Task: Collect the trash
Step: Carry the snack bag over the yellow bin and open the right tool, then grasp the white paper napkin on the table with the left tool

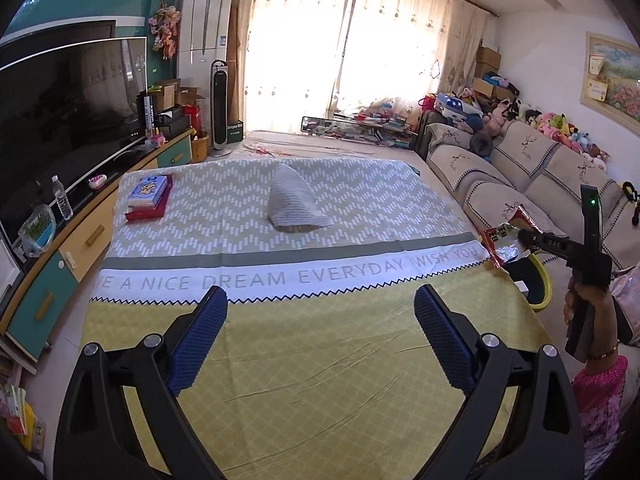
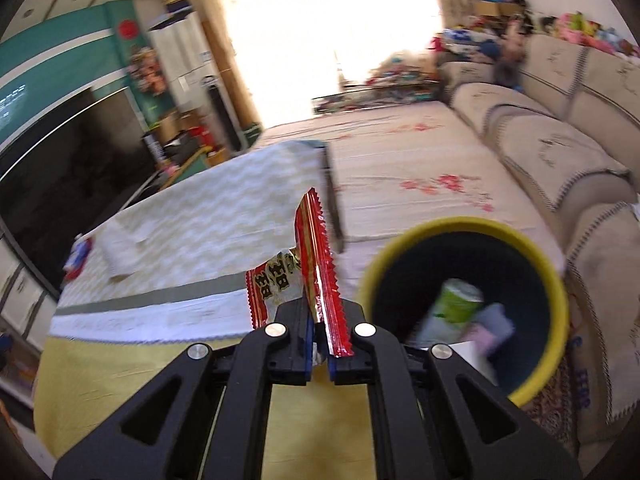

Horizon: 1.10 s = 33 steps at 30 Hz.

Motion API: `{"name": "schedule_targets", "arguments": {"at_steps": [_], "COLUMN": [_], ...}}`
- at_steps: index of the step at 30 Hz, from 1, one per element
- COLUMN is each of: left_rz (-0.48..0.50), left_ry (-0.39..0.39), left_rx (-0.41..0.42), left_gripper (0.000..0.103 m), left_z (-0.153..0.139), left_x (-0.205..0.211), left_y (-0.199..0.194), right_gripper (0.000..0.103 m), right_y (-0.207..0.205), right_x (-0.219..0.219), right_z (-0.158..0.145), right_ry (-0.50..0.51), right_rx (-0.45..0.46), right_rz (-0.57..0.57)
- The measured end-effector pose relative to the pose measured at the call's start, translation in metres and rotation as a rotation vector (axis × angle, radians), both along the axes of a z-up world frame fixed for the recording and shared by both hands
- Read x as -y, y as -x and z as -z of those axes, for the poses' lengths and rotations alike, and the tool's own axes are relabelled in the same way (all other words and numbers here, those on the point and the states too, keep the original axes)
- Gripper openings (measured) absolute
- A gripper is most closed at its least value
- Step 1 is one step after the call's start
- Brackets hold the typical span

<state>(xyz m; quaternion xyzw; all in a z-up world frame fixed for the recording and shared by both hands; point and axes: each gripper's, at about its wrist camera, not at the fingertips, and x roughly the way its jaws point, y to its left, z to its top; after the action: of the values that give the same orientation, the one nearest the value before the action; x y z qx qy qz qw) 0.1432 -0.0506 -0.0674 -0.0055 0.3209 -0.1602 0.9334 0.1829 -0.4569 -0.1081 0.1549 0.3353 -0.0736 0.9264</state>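
While our right claw point(image 2: 320, 344) stays out of it no further than the desk's point(image 1: 320, 340) right edge, clamped tight on the red snack wrapper point(image 2: 312, 268), beside the yellow-rimmed bin point(image 2: 472, 228), our left claw point(image 1: 320, 320) gapes wide, holding nothing, above the yellow cloth.

Bin point(image 2: 556, 280) right of table point(image 1: 320, 340); sofa point(image 1: 520, 168) behind bin.

My left camera looks low across the bedspread point(image 1: 320, 332) toward the curtains point(image 1: 360, 40); my right, blurred, shares both.
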Motion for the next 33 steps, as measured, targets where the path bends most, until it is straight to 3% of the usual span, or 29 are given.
{"name": "schedule_targets", "arguments": {"at_steps": [11,13,14,15,21,29,33], "left_rz": [0.076,0.082,0.083,0.086,0.061,-0.056,-0.1], "left_ry": [-0.046,-0.054,-0.058,-0.06,-0.083,-0.117,-0.15], "left_rx": [-0.012,-0.012,-0.013,-0.015,-0.037,-0.108,-0.105], "left_gripper": [0.093,0.093,0.093,0.093,0.093,0.093,0.093], "left_z": [0.005,0.006,0.007,0.007,0.018,0.042,0.054], "left_x": [0.038,0.042,0.043,0.044,0.052,0.053,0.059], "left_y": [-0.012,-0.018,-0.021,-0.025,-0.065,-0.165,-0.214], "right_gripper": [0.009,0.034,0.063,0.078,0.079,0.079,0.079], "right_y": [0.004,0.002,0.003,0.004,0.017,0.019,0.014], "right_x": [0.075,0.081,0.084,0.086,0.09,0.071,0.062], "right_z": [0.032,0.036,0.037,0.037,0.031,0.024,0.024], "right_ry": [0.023,0.035,0.048,0.063,0.082,0.071,0.076], "right_rx": [-0.053,-0.071,-0.073,-0.07,-0.021,0.015,0.014], "right_rz": [0.186,0.211,0.237,0.26,0.328,0.275,0.246]}}
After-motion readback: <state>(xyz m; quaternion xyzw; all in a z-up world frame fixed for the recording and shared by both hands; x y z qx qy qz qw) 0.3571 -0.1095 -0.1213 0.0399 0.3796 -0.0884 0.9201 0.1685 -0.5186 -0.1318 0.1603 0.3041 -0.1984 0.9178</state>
